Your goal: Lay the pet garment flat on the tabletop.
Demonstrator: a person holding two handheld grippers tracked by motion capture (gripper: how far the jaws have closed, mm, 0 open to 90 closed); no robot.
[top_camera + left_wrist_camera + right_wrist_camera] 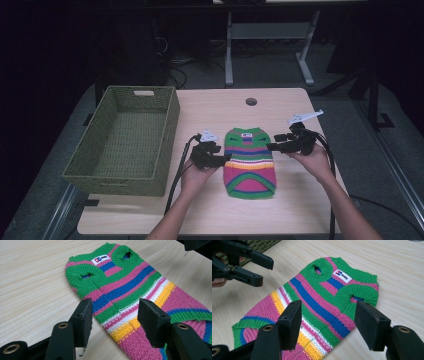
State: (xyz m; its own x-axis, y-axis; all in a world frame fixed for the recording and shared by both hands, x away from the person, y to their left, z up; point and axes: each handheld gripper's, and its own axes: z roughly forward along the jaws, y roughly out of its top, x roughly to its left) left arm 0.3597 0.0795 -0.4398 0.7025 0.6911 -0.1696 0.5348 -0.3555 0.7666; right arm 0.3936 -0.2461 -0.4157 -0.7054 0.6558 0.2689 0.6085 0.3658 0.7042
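Observation:
A small striped knitted sweater [249, 162] in green, pink, blue, yellow and white lies flat on the wooden table [280, 107], its collar and white label toward the far side. My left gripper [225, 159] hovers at the sweater's left edge, jaws open and empty. In the left gripper view the sweater [130, 292] lies just beyond my left gripper [115, 315]. My right gripper [270, 146] sits at the sweater's right edge, also open. In the right gripper view the sweater [319, 302] spreads past my right gripper [327, 320], with the left gripper [265, 272] at upper left.
A green woven basket [167, 135], empty inside, stands on the table's left side, close to the left hand. A round cable hole [251, 101] sits near the table's far edge. Table legs and cables lie on the dark floor behind.

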